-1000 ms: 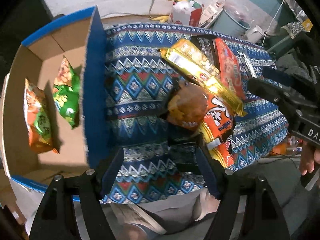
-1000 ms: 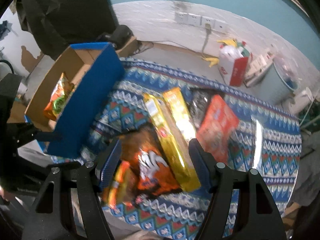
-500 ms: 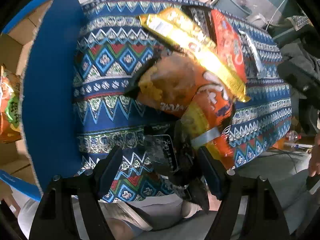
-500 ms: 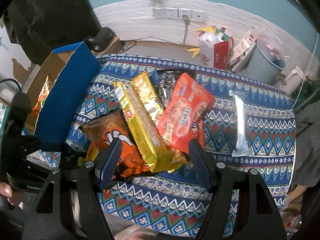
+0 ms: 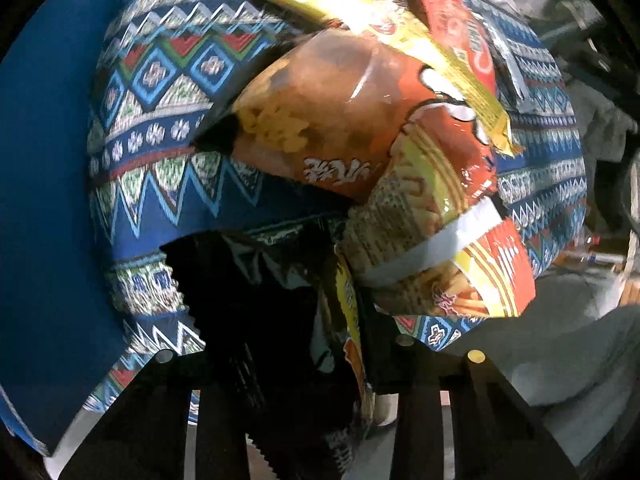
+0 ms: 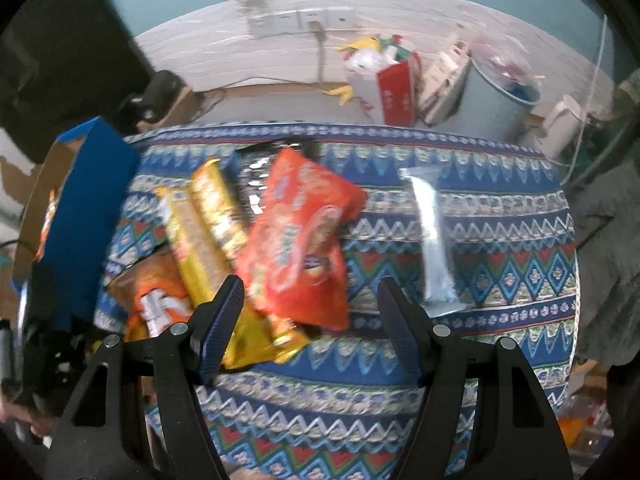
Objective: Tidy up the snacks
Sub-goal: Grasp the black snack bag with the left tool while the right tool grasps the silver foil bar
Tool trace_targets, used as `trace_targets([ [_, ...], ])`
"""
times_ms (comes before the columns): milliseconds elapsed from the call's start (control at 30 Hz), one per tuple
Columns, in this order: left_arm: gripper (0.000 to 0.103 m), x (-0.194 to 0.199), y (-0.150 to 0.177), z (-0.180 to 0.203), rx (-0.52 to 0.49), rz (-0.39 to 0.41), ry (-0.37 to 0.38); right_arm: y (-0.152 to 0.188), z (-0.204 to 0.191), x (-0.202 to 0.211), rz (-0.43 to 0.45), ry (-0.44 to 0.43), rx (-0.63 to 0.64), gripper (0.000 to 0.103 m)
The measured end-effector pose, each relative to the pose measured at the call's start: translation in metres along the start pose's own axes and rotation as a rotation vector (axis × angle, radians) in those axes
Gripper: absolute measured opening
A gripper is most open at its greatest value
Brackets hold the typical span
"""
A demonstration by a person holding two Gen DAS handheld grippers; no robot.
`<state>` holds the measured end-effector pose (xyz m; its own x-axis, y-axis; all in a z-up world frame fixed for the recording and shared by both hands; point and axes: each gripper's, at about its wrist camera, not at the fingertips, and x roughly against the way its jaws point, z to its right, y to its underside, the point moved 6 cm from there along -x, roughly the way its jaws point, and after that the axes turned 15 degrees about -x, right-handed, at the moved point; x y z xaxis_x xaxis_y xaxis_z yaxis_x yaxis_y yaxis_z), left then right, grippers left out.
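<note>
In the left wrist view my left gripper (image 5: pixel 296 320) is low over the near table edge, its jaws around a black snack packet (image 5: pixel 264 280); the fingertips are hidden by the packet. Beyond it lie an orange chip bag (image 5: pixel 340 120), a fries packet (image 5: pixel 440 248) and yellow biscuit packs (image 5: pixel 360 12). In the right wrist view my right gripper (image 6: pixel 310 312) is open and empty above a red snack bag (image 6: pixel 304 236), yellow biscuit packs (image 6: pixel 208 224), an orange bag (image 6: pixel 156 300) and a clear wrapped packet (image 6: pixel 434 244).
The snacks lie on a table with a blue patterned cloth (image 6: pixel 400 380). A cardboard box with a blue flap (image 6: pixel 88 208) stands at the table's left. Behind the table are a red-white bag (image 6: pixel 384 80), a grey bin (image 6: pixel 496 96) and wall sockets.
My left gripper has dropped down and forward onto the black packet at the near edge. My right gripper has shifted right, from over the orange bag to over the red bag.
</note>
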<state>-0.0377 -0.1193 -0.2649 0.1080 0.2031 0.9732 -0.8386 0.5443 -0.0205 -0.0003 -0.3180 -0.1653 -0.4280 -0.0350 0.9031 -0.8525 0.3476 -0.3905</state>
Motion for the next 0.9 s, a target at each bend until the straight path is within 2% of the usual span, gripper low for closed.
trace_targets([
  [267,0.034,0.021,-0.014,-0.008,-0.078,0.021,-0.073,-0.029,0.037,-0.025,0.005,0.072,-0.021,0.07],
  [633,0.033,0.065,-0.041,-0.046,-0.041,0.128,-0.125,-0.049,0.068,-0.071,-0.041,0.161,-0.003,0.07],
  [833,0.029,0.079,-0.062,-0.056,-0.037,0.178,-0.17,-0.051,0.077,-0.098,-0.069,0.175,-0.002,0.069],
  [900,0.028,0.081,-0.068,-0.056,-0.039,0.188,-0.175,-0.051,0.081,-0.105,-0.07,0.181,-0.004,0.063],
])
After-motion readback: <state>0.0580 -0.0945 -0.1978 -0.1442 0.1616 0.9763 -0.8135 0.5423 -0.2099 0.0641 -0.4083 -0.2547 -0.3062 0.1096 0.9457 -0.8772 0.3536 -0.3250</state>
